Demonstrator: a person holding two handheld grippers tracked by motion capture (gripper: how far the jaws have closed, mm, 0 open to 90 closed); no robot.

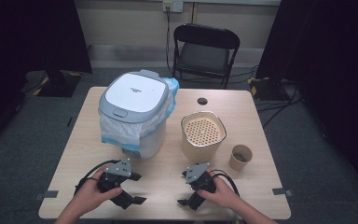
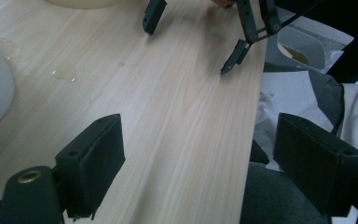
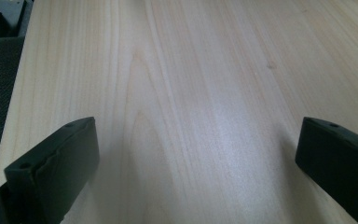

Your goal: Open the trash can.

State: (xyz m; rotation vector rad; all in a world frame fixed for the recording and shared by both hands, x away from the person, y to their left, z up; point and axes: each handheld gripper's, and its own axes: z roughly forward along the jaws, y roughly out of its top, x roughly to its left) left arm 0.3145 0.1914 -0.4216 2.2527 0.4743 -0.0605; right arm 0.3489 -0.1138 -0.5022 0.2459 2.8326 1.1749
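Resting on a pale wooden counter [image 1: 168, 170], both spread-jawed, empty grippers, left [image 1: 131, 189] and right [image 1: 190, 193], face a white lidded bin [image 1: 135, 109]; its lid lettering is unreadable. Grey carpet [image 1: 23, 140] surrounds.

i've got a white bin [image 1: 137, 109] with a grey-rimmed lid, shut, standing upright at the table's far left, its blue-edged plastic liner [image 1: 121, 133] spilling out under the rim. right of it sits a beige tub [image 1: 203, 135] with a perforated insert, and just beyond, near the right edge, a small brown paper cup [image 1: 240, 157], upright and open.
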